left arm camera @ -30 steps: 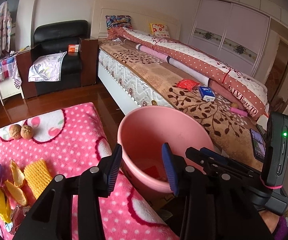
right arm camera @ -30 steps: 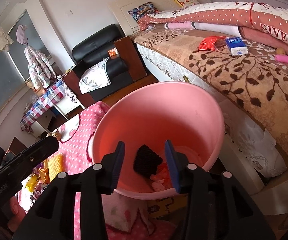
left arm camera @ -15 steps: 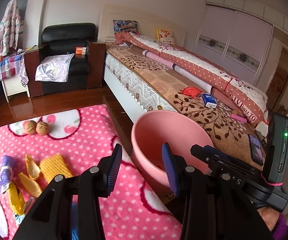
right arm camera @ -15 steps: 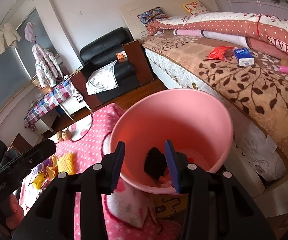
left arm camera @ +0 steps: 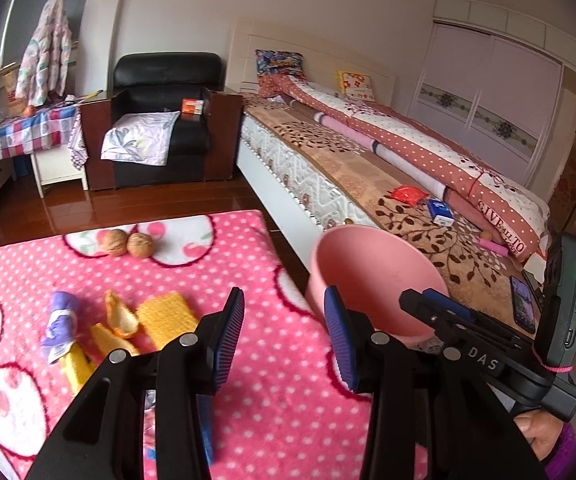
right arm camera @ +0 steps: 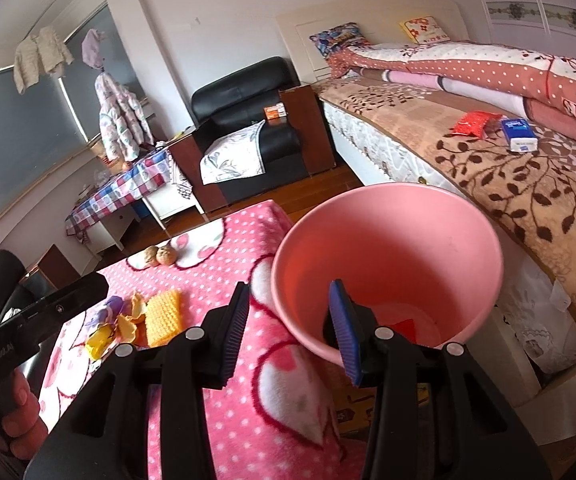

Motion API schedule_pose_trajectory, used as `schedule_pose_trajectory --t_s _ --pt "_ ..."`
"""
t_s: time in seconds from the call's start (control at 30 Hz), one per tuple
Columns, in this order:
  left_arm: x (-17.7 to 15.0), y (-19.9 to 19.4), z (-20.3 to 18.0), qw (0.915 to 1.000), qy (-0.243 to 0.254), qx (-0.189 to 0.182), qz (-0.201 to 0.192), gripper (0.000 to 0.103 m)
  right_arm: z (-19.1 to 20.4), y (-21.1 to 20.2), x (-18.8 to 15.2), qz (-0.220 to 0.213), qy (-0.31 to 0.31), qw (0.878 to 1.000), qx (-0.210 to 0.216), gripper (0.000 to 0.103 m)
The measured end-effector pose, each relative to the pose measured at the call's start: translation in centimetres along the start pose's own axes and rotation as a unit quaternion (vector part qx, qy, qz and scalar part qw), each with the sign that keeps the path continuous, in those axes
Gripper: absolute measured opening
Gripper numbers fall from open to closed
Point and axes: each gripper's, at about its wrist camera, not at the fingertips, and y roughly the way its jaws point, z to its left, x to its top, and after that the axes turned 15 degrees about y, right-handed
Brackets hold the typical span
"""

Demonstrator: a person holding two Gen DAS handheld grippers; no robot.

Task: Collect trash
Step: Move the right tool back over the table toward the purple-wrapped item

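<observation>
Left wrist view, left gripper (left arm camera: 284,328) angled down over pink blanket (left arm camera: 288,400), right gripper (right arm camera: 288,324) at bucket (right arm camera: 387,208), jaws empty, apart.

- A blanket-covered table (left arm camera: 272,392) fills the foreground; a bucket (right arm camera: 387,216) stands just off its right edge, between it and the bed (left arm camera: 367,184).
- Two walnuts (left arm camera: 128,243) lie side by side, touching, near the table's far edge.
- Nearer, on the left part of the table, a knitted square (left arm camera: 166,318), fruit peels (left arm camera: 120,316) and a crumpled wrapper (left arm camera: 62,326) lie clustered together.
- A packet (right arm camera: 475,123) and a small box (right arm camera: 519,135) lie next to each other on the bed, before the rolled quilt (right arm camera: 487,72).
- An armchair (left arm camera: 164,120) stands beyond the table, left of the bed's head.
- A side table with a cloth (left arm camera: 20,136) stands left of the armchair.
</observation>
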Motion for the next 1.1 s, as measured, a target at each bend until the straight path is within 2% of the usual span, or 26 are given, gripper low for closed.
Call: schedule_pose_trajectory --t_s 0.27,0.53,0.73,1.1 --pt "-1.6 -2.0 2.5 0.9993 -0.020 0.030 0.001 0.041 1.3 -0.3 -1.0 0.006 -0.015 1.000 0.017 0.042" --pt "-3.1 -3.9 3.9 0.9971 -0.011 0.075 0.001 0.041 2.7 -0.3 -2.2 0.014 -0.033 0.999 0.030 0.042" --pt "-4.4 -5.1 5.3 0.9956 -0.020 0.091 0.005 0.041 3.7 0.0 -3.2 0.012 -0.052 0.998 0.029 0.042" --pt "-7.1 -6.3 7.8 0.9918 -0.052 0.114 0.020 0.041 5.5 0.8 -4.8 0.037 -0.074 0.996 0.042 0.042"
